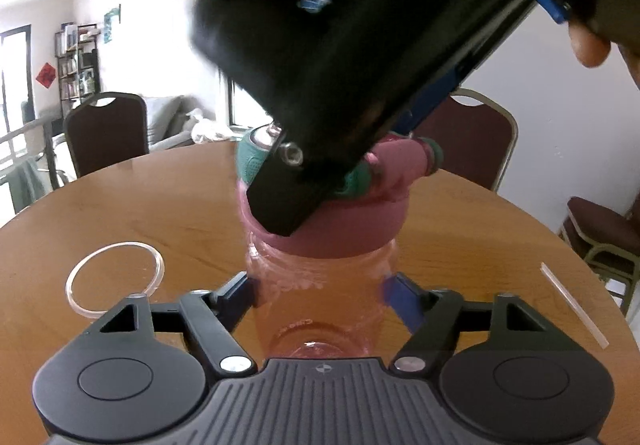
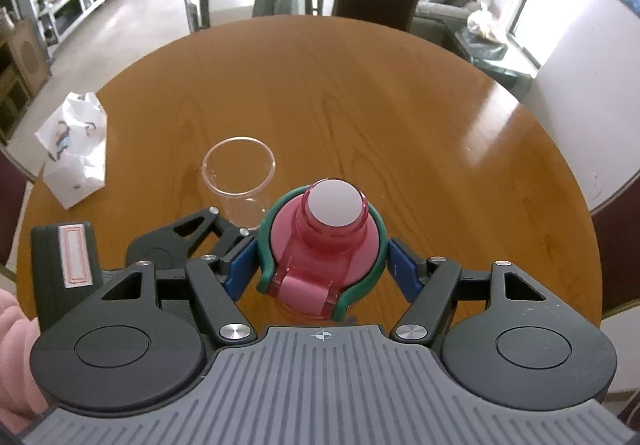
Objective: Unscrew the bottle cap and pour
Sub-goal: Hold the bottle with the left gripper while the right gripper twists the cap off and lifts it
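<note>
So we've got the round wooden table [image 2: 360, 93] under everything, with 2 dark chairs [image 1: 106, 133] behind it. Our right gripper [image 2: 322, 265] comes down from above, its 2 blue fingers [image 2: 404, 269] closed against the green band around the pink cap [image 2: 326, 245]. Our left gripper [image 1: 320, 293] sits lower, jaws pinched on the clear pink bottle [image 1: 320, 297] just under the cap; the bottle stands upright near the table's middle. Just beside it sits a clear cup [image 2: 239, 181]. A white bag [image 2: 76, 153] lies well apart by the edge, and a thin clear stick [image 1: 574, 303].
</note>
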